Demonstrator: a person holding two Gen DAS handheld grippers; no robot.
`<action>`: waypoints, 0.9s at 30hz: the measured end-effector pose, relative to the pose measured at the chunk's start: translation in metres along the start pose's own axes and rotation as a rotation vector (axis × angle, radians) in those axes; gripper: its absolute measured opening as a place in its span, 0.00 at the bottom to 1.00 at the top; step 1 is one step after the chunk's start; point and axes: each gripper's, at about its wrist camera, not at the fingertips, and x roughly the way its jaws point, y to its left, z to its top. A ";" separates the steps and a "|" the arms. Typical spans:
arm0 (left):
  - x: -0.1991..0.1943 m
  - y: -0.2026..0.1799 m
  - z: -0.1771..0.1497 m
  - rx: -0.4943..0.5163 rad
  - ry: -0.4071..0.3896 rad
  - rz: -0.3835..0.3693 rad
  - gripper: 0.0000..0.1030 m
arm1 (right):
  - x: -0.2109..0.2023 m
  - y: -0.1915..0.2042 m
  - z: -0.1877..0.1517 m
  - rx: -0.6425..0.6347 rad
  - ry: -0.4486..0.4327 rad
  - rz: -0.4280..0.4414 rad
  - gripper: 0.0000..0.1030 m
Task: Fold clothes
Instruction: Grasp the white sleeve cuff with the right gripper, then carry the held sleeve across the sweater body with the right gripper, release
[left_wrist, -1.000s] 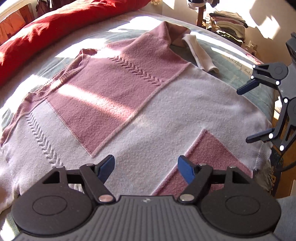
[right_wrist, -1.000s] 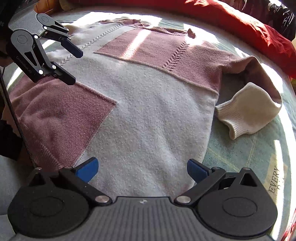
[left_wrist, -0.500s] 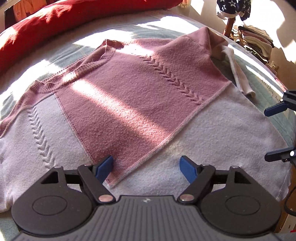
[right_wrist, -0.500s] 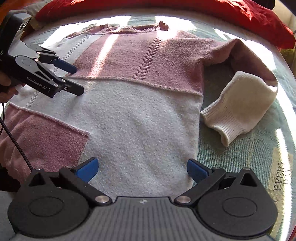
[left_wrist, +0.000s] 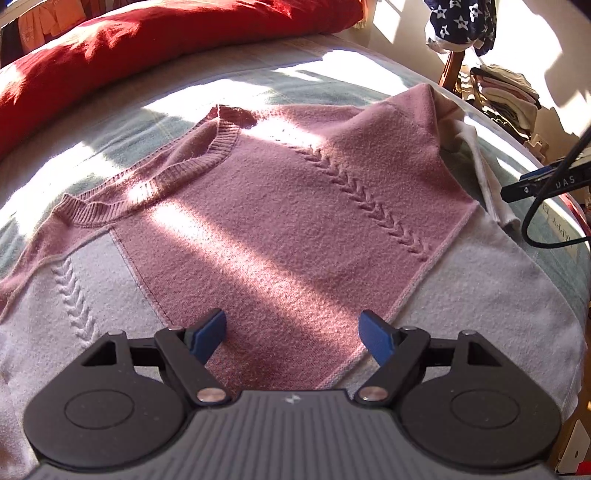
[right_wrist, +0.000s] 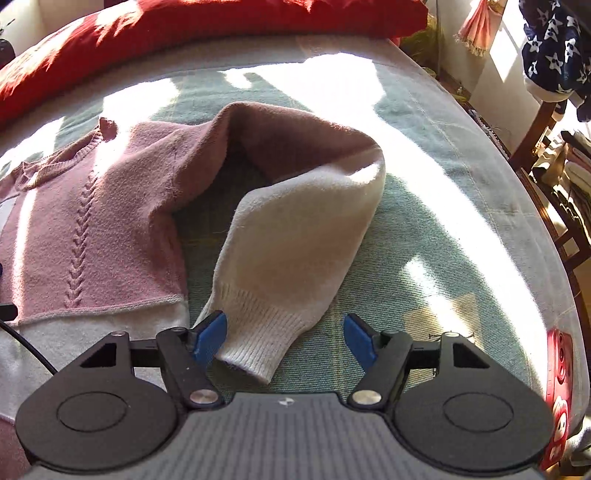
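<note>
**Both grippers hanging open over the sweater on the bed**

The left gripper is hovering with its blue fingers spread wide and nothing between them. Directly beneath and ahead of them the sweater is lying flat, its pink chest panel running forward from the gap, with the ribbed neckline ahead and to the left. A braided stitch line is running diagonally ahead to the right.

The right gripper is also standing open, gripping nothing. The white ribbed cuff of the sleeve is lying between its fingers, just beside the left one; whether it is touching cannot be told. From there the sleeve is arching forward and bending back left into the pink shoulder. The sweater's body is lying to the left of the fingers.

Under everything the bed is showing its pale green cover, in patches of sun. A red pillow is lying far ahead, beyond the neckline. A red phone is resting at the bed's edge, right of the right fingers.
</note>
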 end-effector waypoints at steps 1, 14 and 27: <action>0.001 0.001 0.000 0.004 0.002 0.000 0.77 | 0.002 -0.004 0.002 0.015 0.000 -0.004 0.63; 0.010 -0.004 0.005 -0.005 0.026 0.048 0.77 | 0.038 -0.022 0.015 0.188 0.009 0.038 0.35; 0.012 -0.030 0.026 -0.020 0.045 0.093 0.77 | 0.013 -0.062 0.055 -0.169 -0.017 -0.153 0.09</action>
